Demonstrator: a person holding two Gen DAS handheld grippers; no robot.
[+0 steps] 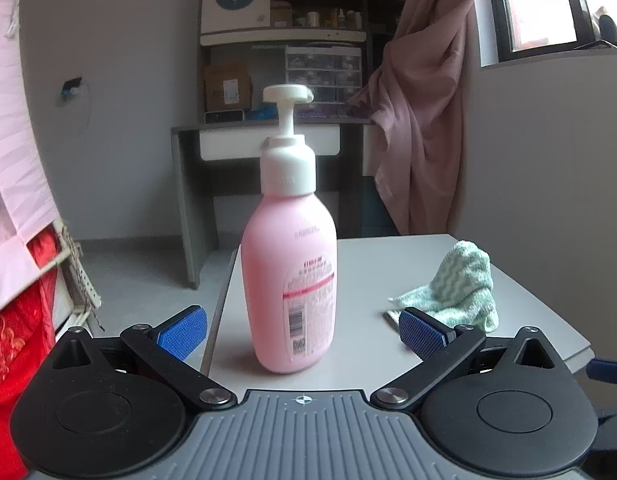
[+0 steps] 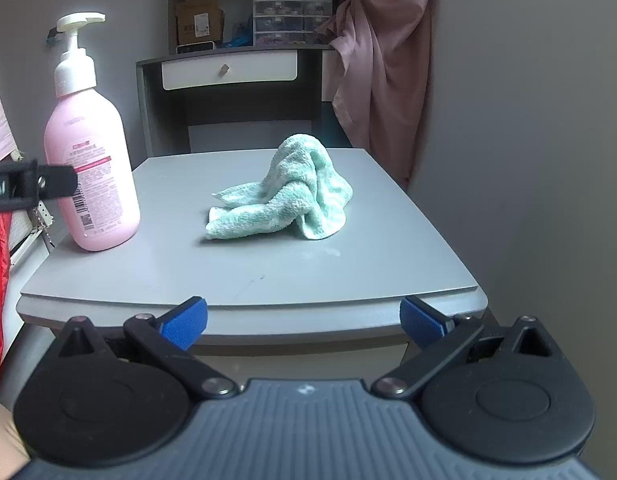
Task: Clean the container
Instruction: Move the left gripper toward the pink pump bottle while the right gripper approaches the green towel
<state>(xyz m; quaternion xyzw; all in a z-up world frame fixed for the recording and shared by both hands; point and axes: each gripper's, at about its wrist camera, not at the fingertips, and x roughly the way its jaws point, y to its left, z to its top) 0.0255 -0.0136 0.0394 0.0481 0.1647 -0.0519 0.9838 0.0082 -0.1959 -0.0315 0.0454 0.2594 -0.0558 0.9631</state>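
Note:
A pink pump bottle [image 1: 289,280] with a white pump head stands upright near the left edge of a small grey table [image 1: 388,264]. My left gripper [image 1: 302,334] is open, its blue pads on either side of the bottle's base, not touching it. A crumpled mint-green cloth [image 2: 286,192] lies in the middle of the table [image 2: 244,272]; it also shows in the left wrist view [image 1: 456,288]. My right gripper [image 2: 302,322] is open and empty at the table's front edge, short of the cloth. The bottle [image 2: 90,160] stands at the left in the right wrist view, with the left gripper's finger [image 2: 32,186] in front of it.
A grey wall panel [image 2: 528,160] stands close along the table's right side. A grey desk with a white drawer [image 2: 228,70] and shelves stands behind. A pink curtain [image 1: 424,120] hangs at the back right. Red and pink fabric [image 1: 12,300] is at the left.

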